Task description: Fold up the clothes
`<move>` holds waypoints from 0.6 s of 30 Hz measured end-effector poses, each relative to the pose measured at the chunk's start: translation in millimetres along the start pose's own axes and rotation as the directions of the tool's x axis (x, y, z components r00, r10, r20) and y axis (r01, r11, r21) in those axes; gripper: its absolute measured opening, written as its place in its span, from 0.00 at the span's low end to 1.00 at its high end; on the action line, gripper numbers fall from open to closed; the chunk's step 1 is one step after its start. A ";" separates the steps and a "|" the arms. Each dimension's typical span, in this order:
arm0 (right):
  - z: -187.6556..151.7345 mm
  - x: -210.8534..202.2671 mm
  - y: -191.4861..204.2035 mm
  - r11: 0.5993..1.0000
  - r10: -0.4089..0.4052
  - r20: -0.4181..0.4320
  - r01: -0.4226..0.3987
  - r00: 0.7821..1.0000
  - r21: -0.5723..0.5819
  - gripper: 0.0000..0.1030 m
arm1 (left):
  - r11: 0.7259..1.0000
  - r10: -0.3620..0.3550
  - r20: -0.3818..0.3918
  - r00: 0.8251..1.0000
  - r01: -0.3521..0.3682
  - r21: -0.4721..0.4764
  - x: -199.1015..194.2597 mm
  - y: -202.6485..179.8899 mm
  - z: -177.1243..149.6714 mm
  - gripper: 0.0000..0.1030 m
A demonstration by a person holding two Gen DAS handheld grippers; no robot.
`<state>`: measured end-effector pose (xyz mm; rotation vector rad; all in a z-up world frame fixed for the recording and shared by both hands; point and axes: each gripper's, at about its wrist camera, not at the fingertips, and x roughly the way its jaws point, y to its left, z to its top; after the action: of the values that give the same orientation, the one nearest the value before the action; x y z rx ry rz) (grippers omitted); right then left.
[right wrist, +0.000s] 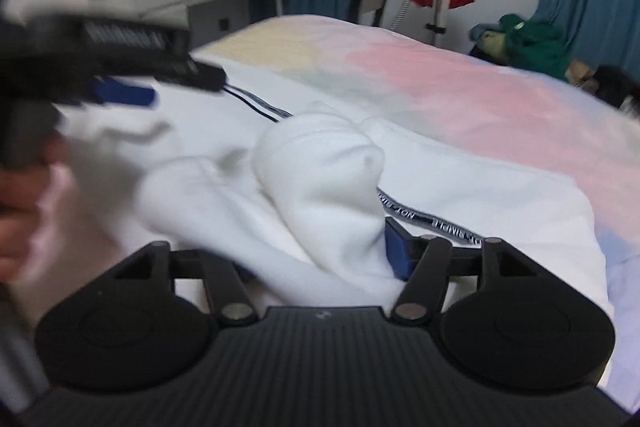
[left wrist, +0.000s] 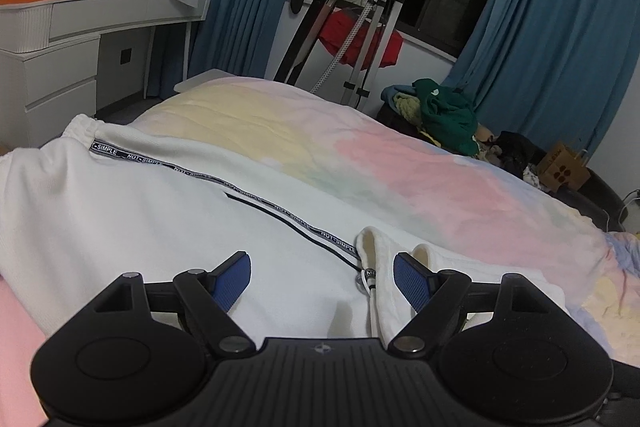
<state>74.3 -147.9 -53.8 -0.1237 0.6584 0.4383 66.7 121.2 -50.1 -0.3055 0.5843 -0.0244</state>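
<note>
Mostly soft white knit garment [left wrist: 120,211], bunched fold [right wrist: 320,167], pastel blanket [left wrist: 440,163]

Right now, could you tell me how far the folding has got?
Done: the white trousers lie spread on the pastel blanket. In hand: a bunched trouser end sits between the right gripper jaws, which stand open. Left: flattening it and finishing the folds.

**Garment on the bed, room behind**

The garment [left wrist: 152,195] lies on the bed [left wrist: 420,163], across its near left part. A bunched fold [right wrist: 320,163] sits between the right tongs [right wrist: 320,259]. Behind the bed, the bench [left wrist: 104,15] stands at left, a drying rack [left wrist: 360,27] in the middle, and a clothes pile [left wrist: 444,111] at right.
</note>
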 end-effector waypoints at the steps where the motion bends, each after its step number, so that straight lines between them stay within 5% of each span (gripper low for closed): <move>1: 1.0 -9.7 -3.8 0.999 0.037 0.004 -0.037 0.999 0.026 0.67 | 1.000 -0.001 0.001 1.000 0.001 -0.001 -1.5 0.2 -0.4 0.78; 4: 8.4 -34.3 -26.9 0.976 0.164 0.049 -0.170 0.985 0.139 0.68 | 1.000 -0.007 0.005 1.000 0.007 -0.009 -5.8 0.0 -1.6 0.78; 8: 17.8 -43.8 -68.7 0.876 0.333 0.172 -0.371 0.927 0.307 0.68 | 0.999 -0.013 0.004 1.000 0.013 -0.034 -8.5 1.2 -3.0 0.78; 14: 16.2 -9.0 -99.3 0.780 0.333 0.181 -0.378 0.925 0.499 0.67 | 0.998 -0.042 0.002 0.999 0.042 -0.042 -6.4 -0.5 -0.8 0.78; 16: 14.9 1.3 -90.9 0.772 0.387 0.144 -0.406 0.911 0.489 0.58 | 0.997 -0.061 0.005 0.998 0.061 -0.040 -7.2 -1.1 -0.5 0.78; 18: 13.8 4.6 -74.3 0.815 0.389 0.064 -0.376 0.919 0.441 0.51 | 0.995 -0.087 0.007 0.996 0.087 -0.044 -8.5 -1.0 -0.2 0.78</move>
<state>117.4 -209.8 -47.7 0.4530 0.8009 0.6632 59.6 121.2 -45.3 -0.3742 0.5663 -0.0948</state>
